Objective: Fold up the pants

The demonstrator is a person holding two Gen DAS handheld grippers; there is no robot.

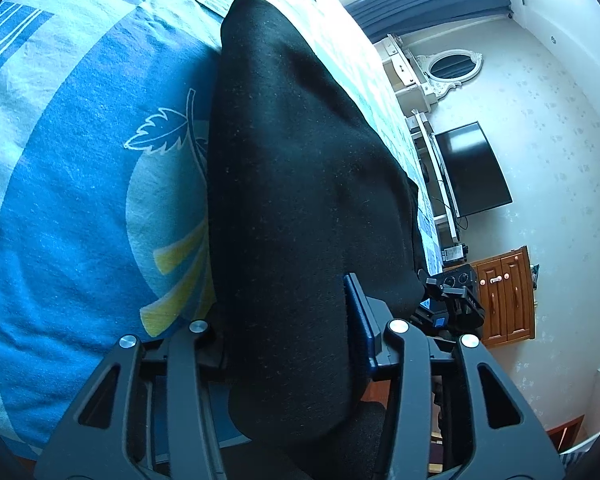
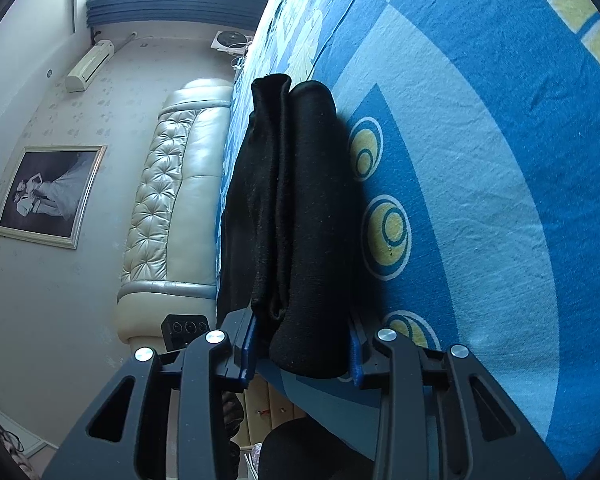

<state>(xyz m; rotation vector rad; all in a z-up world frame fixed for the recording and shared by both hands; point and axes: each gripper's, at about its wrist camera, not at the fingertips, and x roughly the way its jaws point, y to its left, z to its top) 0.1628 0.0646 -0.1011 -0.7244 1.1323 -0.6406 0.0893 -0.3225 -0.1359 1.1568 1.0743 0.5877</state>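
Black knit pants [image 1: 300, 200], folded into a thick bundle, lying on the blue patterned bed sheet [image 1: 80, 200] through the centre of both frames. Left gripper [image 1: 292, 332] clamped on the near end of the bundle at bottom centre of its frame. Right gripper [image 2: 300, 344] likewise clamped on the layered edge [image 2: 292, 208], bottom centre.

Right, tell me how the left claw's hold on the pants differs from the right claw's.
The left claw holds the black pants as one smooth bulging face, hiding its left finger; the right claw holds a stack with separate layers showing, both blue pads visible. Shared: both are clamped on the same pants over the blue bedsheet.
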